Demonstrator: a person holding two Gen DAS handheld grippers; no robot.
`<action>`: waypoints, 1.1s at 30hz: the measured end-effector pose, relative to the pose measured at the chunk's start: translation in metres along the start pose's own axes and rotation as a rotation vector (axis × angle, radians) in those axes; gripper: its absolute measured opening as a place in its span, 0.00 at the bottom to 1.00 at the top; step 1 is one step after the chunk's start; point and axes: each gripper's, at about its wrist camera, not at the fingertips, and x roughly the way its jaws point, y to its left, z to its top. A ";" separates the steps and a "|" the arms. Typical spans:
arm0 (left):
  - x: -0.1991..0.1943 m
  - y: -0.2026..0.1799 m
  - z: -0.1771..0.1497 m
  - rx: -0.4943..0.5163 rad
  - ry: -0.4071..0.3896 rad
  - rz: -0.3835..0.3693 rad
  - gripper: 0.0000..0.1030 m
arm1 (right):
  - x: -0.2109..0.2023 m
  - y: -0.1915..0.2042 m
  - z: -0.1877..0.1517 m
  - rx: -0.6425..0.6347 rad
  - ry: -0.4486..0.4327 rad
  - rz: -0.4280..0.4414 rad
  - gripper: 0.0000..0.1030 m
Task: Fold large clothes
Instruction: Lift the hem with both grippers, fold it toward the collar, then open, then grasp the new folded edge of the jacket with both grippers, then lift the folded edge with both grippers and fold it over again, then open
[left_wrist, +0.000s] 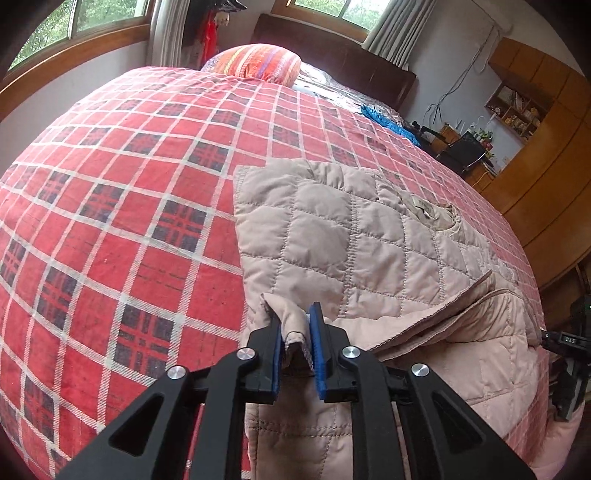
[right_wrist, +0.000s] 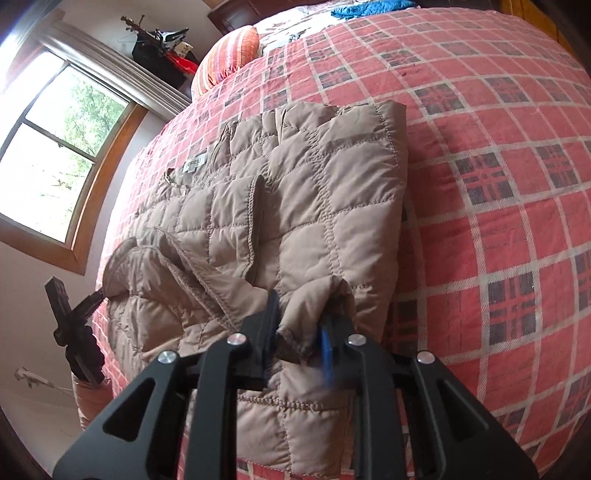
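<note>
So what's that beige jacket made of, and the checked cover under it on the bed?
The quilted jacket looks like a thin, smooth synthetic shell, perhaps nylon or polyester, over light padding: stitched squares puff up and the surface has a faint sheen. The red plaid bedspread looks like a matte woven cloth, likely cotton or a brushed blend: its white lines look slightly fuzzy and it shows no shine.

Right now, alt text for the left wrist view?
The left hand-held gripper pinches a fold of a beige quilted jacket between blue pads, at its near edge. The jacket lies partly folded on a red plaid bedspread, with a striped pillow beyond.
</note>
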 end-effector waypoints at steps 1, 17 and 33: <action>-0.005 0.003 0.000 -0.014 0.002 -0.020 0.20 | -0.005 -0.002 -0.002 0.011 -0.008 0.020 0.27; -0.065 0.027 -0.034 0.019 -0.088 0.031 0.58 | -0.055 0.005 -0.043 -0.071 -0.094 -0.001 0.71; -0.028 -0.021 -0.055 0.088 -0.001 -0.003 0.10 | -0.014 0.019 -0.058 -0.123 -0.058 -0.088 0.10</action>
